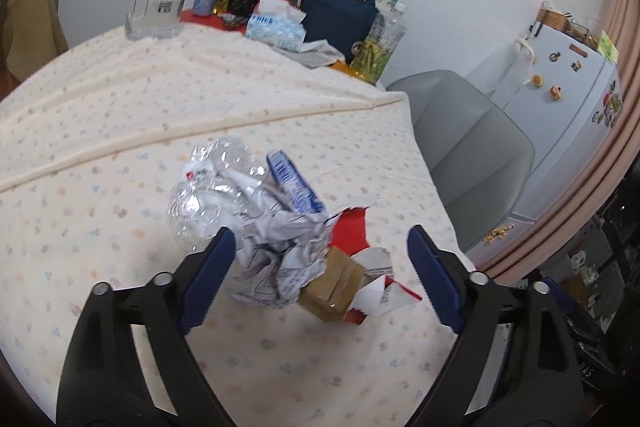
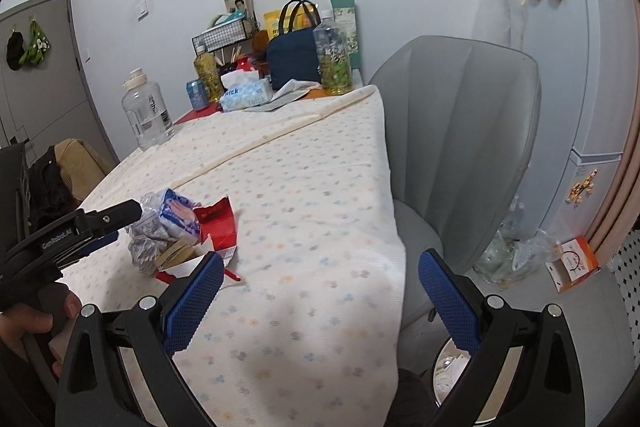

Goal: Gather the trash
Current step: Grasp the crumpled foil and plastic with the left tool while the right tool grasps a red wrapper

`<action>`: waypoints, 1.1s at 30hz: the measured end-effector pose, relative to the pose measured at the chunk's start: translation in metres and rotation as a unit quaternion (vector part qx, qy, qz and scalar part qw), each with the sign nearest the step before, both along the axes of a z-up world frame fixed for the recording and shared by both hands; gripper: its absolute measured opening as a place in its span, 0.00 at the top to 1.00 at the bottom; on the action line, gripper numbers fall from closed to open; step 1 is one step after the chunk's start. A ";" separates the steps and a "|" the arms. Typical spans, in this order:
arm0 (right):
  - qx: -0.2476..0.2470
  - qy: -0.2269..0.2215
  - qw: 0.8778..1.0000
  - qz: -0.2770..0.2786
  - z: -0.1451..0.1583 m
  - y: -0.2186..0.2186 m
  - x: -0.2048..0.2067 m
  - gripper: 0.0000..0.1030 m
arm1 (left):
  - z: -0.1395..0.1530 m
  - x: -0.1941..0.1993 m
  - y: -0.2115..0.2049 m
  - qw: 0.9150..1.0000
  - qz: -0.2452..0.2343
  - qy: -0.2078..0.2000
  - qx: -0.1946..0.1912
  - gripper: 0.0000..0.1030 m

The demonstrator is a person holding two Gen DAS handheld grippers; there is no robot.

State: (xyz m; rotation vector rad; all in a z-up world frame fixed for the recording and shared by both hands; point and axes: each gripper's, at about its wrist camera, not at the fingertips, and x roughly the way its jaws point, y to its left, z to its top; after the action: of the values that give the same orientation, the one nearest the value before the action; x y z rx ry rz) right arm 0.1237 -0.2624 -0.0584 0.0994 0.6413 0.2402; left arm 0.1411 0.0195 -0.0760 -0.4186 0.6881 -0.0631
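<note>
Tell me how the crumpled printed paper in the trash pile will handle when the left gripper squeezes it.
The crumpled printed paper looks light and soft, so it will probably compress rather than resist. Its creased folds should grip the textured blue pads well. It leans against the brown cardboard box, which may shift when it lifts.

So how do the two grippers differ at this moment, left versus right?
The left gripper is poised at the trash pile, with crumpled paper between its open fingers; the right gripper has only bare tablecloth between its fingers. The left sits over the pile; the right is near the table's edge, over a bin on the floor. Both are open, with blue pads.
</note>
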 end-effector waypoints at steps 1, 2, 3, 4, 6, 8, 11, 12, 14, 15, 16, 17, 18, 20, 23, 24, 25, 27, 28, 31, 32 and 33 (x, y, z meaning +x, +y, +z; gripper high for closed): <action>0.002 0.001 1.000 0.001 -0.001 0.001 0.000 0.07 | -0.003 0.001 0.001 1.000 -0.001 0.004 -0.002 0.20; 0.002 0.002 1.000 0.002 -0.002 0.001 -0.001 0.07 | -0.005 0.002 0.002 1.000 -0.002 0.007 -0.003 0.22; 0.002 0.003 1.000 0.003 -0.003 0.001 -0.001 0.07 | -0.007 0.004 0.001 1.000 -0.004 0.011 -0.003 0.24; 0.002 0.004 1.000 0.004 -0.004 0.001 -0.001 0.07 | -0.008 0.004 0.000 1.000 -0.006 0.013 -0.003 0.26; 0.001 0.008 1.000 0.004 -0.006 0.000 -0.001 0.07 | -0.011 0.008 -0.003 1.000 -0.005 0.017 0.000 0.27; 0.003 0.012 1.000 0.003 -0.006 -0.003 0.001 0.07 | -0.012 0.011 -0.003 1.000 -0.001 0.018 0.004 0.31; 0.008 0.015 1.000 0.001 -0.006 -0.005 0.002 0.07 | -0.013 0.014 0.000 1.000 0.008 0.023 0.000 0.49; 0.008 0.015 1.000 0.001 -0.006 -0.005 0.002 0.07 | -0.013 0.015 0.002 1.000 0.010 0.025 -0.003 0.65; 0.007 0.015 1.000 0.004 -0.007 -0.003 0.004 0.07 | -0.014 0.016 0.006 0.999 0.007 0.029 -0.014 0.75; 0.007 0.017 1.000 0.007 -0.008 -0.001 0.005 0.07 | -0.012 0.015 0.006 0.999 0.006 0.029 -0.016 0.79; 0.008 0.018 1.000 0.010 -0.009 0.000 0.005 0.07 | -0.011 0.013 0.007 1.000 0.006 0.028 -0.013 0.80; 0.009 0.019 1.000 0.012 -0.009 0.002 0.006 0.07 | -0.008 0.011 0.007 1.000 0.006 0.025 -0.010 0.83; 0.010 0.019 1.000 0.016 -0.010 0.004 0.007 0.07 | -0.006 0.009 0.007 1.000 0.004 0.024 -0.008 0.84; 0.011 0.022 0.999 0.024 -0.011 0.010 0.009 0.07 | -0.001 0.006 0.009 1.000 0.003 0.021 -0.009 0.84; 0.012 0.029 0.999 0.043 -0.013 0.021 0.014 0.08 | 0.008 -0.003 0.016 1.000 0.009 0.011 -0.007 0.84; 0.010 0.033 0.998 0.049 -0.015 0.026 0.016 0.09 | 0.012 -0.006 0.019 1.000 0.013 0.007 -0.006 0.84; 0.006 0.040 0.998 0.058 -0.017 0.033 0.019 0.12 | 0.014 -0.009 0.022 1.000 0.016 0.004 -0.006 0.84; 0.005 0.050 0.996 0.072 -0.021 0.042 0.023 0.16 | 0.018 -0.014 0.027 1.000 0.023 0.000 -0.005 0.84; 0.004 0.059 0.995 0.080 -0.024 0.048 0.026 0.20 | 0.019 -0.017 0.031 1.000 0.029 -0.001 -0.003 0.84; -0.002 0.079 0.992 0.101 -0.034 0.067 0.034 0.25 | 0.018 -0.023 0.040 0.999 0.040 0.002 -0.003 0.84; -0.004 0.082 0.991 0.105 -0.036 0.071 0.035 0.26 | 0.017 -0.025 0.043 0.999 0.043 0.004 -0.003 0.84; -0.007 0.085 0.990 0.108 -0.039 0.075 0.037 0.26 | 0.016 -0.027 0.046 0.999 0.047 0.005 -0.003 0.84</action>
State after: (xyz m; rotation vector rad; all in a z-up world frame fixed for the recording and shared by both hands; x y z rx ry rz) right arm 0.1608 -0.1878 -0.0972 0.0373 0.8247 0.4403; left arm 0.1145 0.0651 -0.0599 -0.4567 0.6775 0.0258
